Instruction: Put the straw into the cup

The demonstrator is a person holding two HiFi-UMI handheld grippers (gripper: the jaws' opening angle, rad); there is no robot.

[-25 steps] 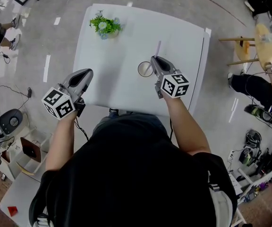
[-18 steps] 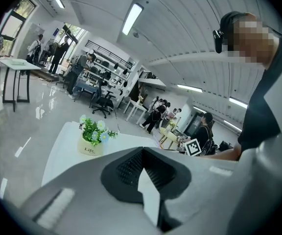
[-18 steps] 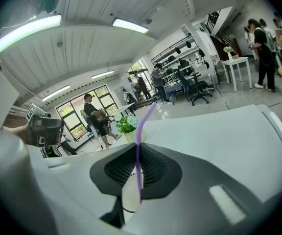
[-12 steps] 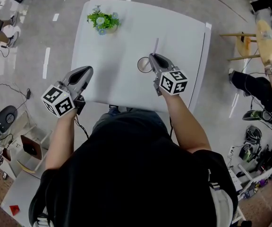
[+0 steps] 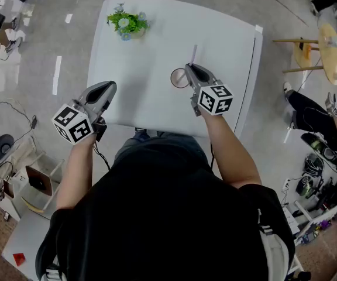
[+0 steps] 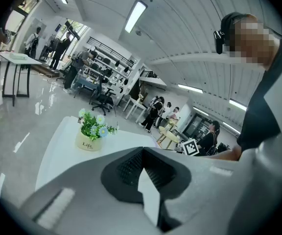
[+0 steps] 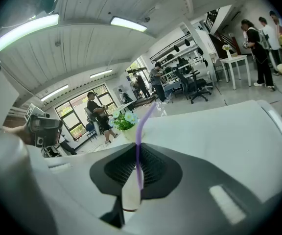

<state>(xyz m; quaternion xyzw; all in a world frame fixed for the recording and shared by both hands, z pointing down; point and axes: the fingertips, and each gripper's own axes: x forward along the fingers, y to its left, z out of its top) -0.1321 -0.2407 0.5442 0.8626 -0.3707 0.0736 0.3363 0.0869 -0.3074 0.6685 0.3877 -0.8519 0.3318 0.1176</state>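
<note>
**Straw pinched above cup, not yet dropped**

Head view: right gripper (image 5: 189, 69) closed on the thin lilac plastic straw (image 5: 193, 54), tip at the right rim of the small round pale cup (image 5: 178, 78) on the white table (image 5: 151, 104). Left gripper (image 5: 107, 86) idle at the near table edge, well apart. Potted green plant with pale flowers (image 5: 127, 24) at the far corner.

Left gripper view: jaws together, nothing between them (image 6: 142, 152).

Right gripper view: pads pressed on the straw (image 7: 139, 131), upper end bent away, cup (image 7: 129, 197) visible below the jaws (image 7: 137, 153). Cannot tell whether the lower end is already inside.

Handling, judged: very light, thin, bendy, easy to crush or tilt; best pinched mid-length with gentle pressure, kept upright over the mouth.

Versus earlier frames: same grip, same place beside the cup; only slight camera drift.
</note>
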